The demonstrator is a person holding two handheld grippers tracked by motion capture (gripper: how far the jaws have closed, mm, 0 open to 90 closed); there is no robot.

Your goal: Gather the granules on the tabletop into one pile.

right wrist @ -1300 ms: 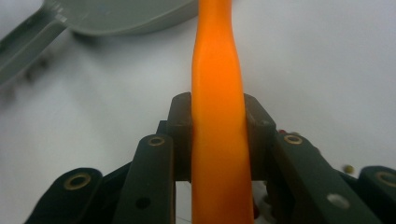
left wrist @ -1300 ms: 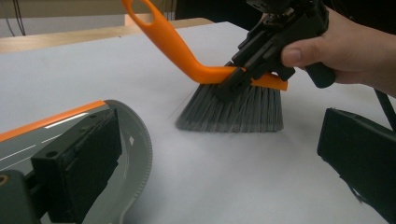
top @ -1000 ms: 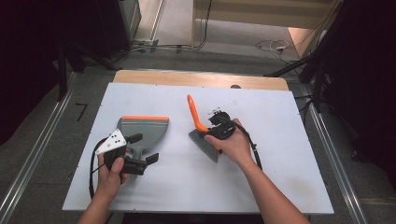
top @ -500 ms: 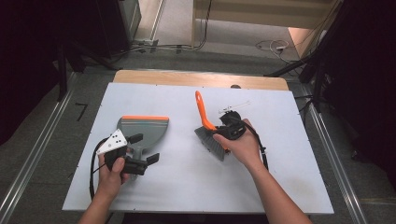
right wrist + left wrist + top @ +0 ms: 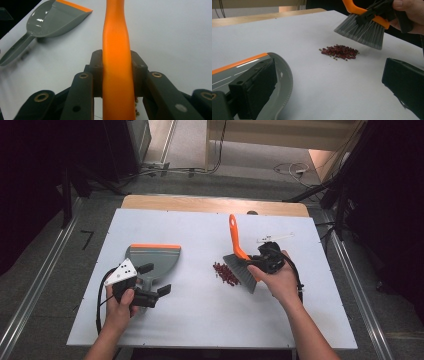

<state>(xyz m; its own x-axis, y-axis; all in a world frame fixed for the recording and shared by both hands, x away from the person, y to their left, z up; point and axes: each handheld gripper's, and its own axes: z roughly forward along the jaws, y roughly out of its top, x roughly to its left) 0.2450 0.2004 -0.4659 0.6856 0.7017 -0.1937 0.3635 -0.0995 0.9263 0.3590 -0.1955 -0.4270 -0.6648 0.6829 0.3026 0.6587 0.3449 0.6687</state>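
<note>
A brush with grey bristles [image 5: 241, 273] and an orange handle [image 5: 116, 37] hangs tilted just above the white table, and my right gripper [image 5: 252, 261] is shut on that handle. A small pile of red beans [image 5: 225, 273] lies just left of the bristles; the same beans [image 5: 340, 51] lie below the brush [image 5: 362, 27]. The grey dustpan [image 5: 153, 258] with an orange lip rests at the left. My left gripper [image 5: 155, 279] stands open at its rear, one jaw over the pan's back rim [image 5: 284, 75], bare table between the jaws.
A thin white strip [image 5: 275, 238] lies on the table [image 5: 200, 320] behind the right hand. A wooden edge [image 5: 210, 203] runs along the table's far side. Metal rails flank the table, and cables lie on the floor beyond.
My right hand has carried the brush to the right and a little up, and the beans now show left of the bristles. The left hand and dustpan have stayed put.
</note>
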